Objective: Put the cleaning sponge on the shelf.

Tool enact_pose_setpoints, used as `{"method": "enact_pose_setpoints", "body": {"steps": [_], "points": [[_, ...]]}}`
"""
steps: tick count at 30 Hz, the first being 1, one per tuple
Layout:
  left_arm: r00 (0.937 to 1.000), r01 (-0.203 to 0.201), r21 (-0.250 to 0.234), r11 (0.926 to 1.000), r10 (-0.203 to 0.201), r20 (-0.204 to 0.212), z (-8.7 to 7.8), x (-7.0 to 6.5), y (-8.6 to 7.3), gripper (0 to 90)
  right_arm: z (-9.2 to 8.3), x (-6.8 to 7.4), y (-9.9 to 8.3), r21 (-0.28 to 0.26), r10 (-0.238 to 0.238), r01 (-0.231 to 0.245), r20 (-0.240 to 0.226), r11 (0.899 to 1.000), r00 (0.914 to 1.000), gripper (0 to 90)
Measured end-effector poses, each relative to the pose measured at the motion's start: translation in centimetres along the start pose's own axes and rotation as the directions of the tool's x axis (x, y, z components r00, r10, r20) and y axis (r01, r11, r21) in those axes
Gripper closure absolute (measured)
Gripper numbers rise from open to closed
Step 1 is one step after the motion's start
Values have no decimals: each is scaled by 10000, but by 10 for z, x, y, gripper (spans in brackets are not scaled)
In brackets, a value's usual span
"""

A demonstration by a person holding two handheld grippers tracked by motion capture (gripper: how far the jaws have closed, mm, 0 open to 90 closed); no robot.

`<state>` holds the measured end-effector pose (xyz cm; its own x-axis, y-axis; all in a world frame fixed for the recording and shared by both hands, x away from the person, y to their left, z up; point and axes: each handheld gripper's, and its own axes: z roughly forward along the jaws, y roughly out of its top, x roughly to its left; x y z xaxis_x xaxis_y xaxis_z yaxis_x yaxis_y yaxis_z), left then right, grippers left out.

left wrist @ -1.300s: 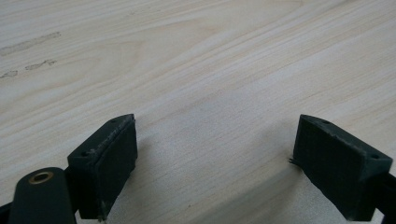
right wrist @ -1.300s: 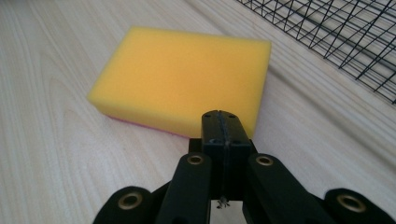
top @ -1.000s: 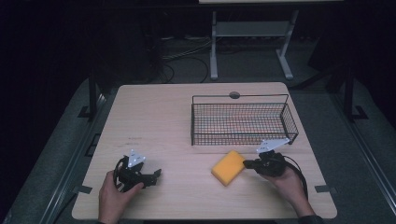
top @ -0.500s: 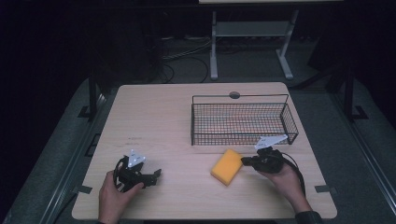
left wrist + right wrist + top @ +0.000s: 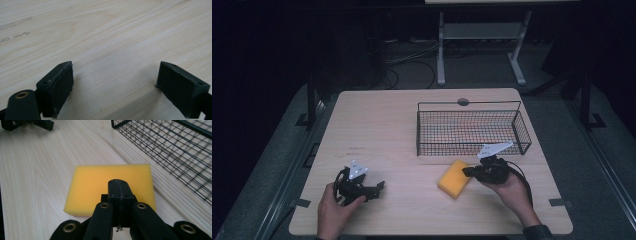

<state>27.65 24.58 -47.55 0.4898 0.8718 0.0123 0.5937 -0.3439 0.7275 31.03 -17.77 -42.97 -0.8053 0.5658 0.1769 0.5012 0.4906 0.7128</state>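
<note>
The right gripper had its jaws pressed together, empty — the flat yellow rectangular sponge lay just beneath and ahead of them on the pale wooden counter. A black wire basket stood to their right. The left gripper held its jaws wide over bare wood.

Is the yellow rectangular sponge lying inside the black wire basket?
No, the yellow rectangular sponge lies flat on the light wooden table, outside the black wire basket and near its front wall.
</note>
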Motion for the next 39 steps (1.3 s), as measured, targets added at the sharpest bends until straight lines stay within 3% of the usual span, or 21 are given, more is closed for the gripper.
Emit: {"method": "enact_pose_setpoints", "body": {"steps": [14,24,39], "points": [[10000,21,-12,10000,-21,-9,0,0,0,130,21,19,24,-3,-544,544,-470,9985,9974,896],[10000,33,-20,10000,-33,-7,0,0,0,130,34,27,35,-41,-684,683,-645,9977,9956,896],[10000,-1,7,10000,1,-4,0,0,0,130,62,33,40,541,-893,936,-765,9941,9931,896]]}}
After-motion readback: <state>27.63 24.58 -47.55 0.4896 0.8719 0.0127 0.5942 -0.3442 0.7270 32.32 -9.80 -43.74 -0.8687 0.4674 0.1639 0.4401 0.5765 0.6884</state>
